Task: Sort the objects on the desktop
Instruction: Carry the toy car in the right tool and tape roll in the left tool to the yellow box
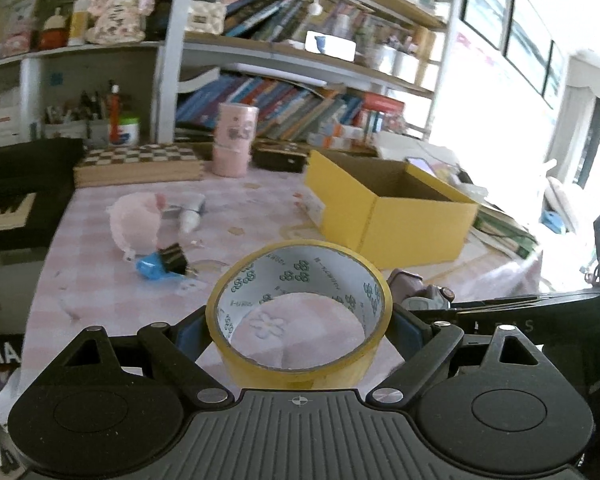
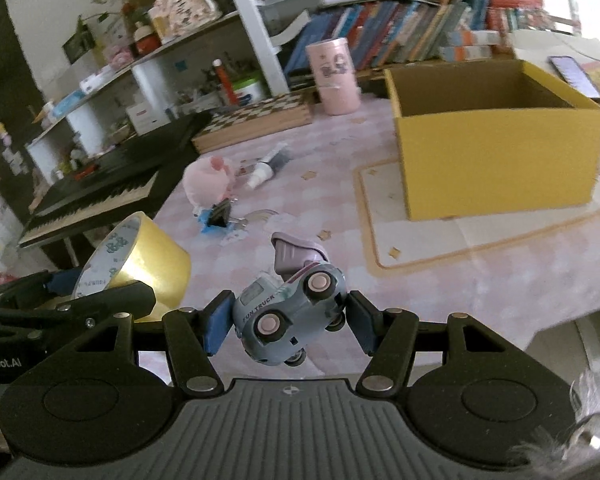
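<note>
My left gripper (image 1: pixel 298 332) is shut on a yellow tape roll (image 1: pixel 300 372), held above the pink checked table; the tape roll also shows in the right wrist view (image 2: pixel 148 260). My right gripper (image 2: pixel 288 320) is shut on a grey-blue toy truck (image 2: pixel 292 312), tipped on its side with pink wheels facing me. The open yellow box (image 1: pixel 392 216) stands ahead to the right, also in the right wrist view (image 2: pixel 496 152). On the table lie a pink plush toy (image 1: pixel 136 220), a white tube (image 1: pixel 190 216) and a black binder clip on a blue item (image 1: pixel 168 264).
A pink cylinder can (image 1: pixel 234 140) and a checkerboard box (image 1: pixel 140 164) stand at the table's back. A keyboard piano (image 2: pixel 100 196) lies off the table's left edge. Bookshelves (image 1: pixel 284 100) fill the wall behind. A phone (image 2: pixel 574 72) lies beyond the box.
</note>
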`<act>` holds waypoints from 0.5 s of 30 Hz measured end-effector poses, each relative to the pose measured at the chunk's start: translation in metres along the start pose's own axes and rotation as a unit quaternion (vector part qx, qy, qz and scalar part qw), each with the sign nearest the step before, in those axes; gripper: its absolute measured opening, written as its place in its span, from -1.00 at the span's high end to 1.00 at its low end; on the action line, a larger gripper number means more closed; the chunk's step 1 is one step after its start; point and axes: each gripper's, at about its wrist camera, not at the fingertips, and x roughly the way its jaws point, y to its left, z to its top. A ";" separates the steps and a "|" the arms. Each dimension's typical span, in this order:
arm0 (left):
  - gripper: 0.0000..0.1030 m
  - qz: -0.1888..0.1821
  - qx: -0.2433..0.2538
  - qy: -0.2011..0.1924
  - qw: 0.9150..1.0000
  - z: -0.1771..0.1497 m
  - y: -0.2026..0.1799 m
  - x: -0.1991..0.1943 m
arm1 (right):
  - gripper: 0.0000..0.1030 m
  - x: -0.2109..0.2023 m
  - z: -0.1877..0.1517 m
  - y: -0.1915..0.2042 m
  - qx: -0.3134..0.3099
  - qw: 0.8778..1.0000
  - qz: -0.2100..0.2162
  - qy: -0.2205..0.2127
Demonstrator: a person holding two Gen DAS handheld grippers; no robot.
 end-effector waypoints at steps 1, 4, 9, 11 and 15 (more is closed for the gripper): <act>-0.78 -0.005 0.002 0.001 1.000 -0.001 -0.002 0.000 | -0.13 -0.004 -0.003 -0.001 0.003 1.000 -0.006 -0.001; -0.78 -0.024 0.010 0.005 1.000 -0.003 -0.008 0.001 | -0.13 -0.016 -0.012 -0.006 0.016 0.999 -0.026 -0.008; -0.78 -0.057 0.028 0.006 0.998 -0.003 -0.021 0.004 | -0.13 -0.032 -0.018 -0.014 0.040 0.998 -0.055 -0.018; -0.78 -0.067 0.032 0.007 0.997 -0.003 -0.025 0.005 | -0.13 -0.038 -0.021 -0.017 0.047 0.997 -0.064 -0.021; -0.78 -0.082 0.037 0.007 0.996 -0.003 -0.031 0.010 | -0.13 -0.047 -0.025 -0.021 0.053 0.995 -0.079 -0.027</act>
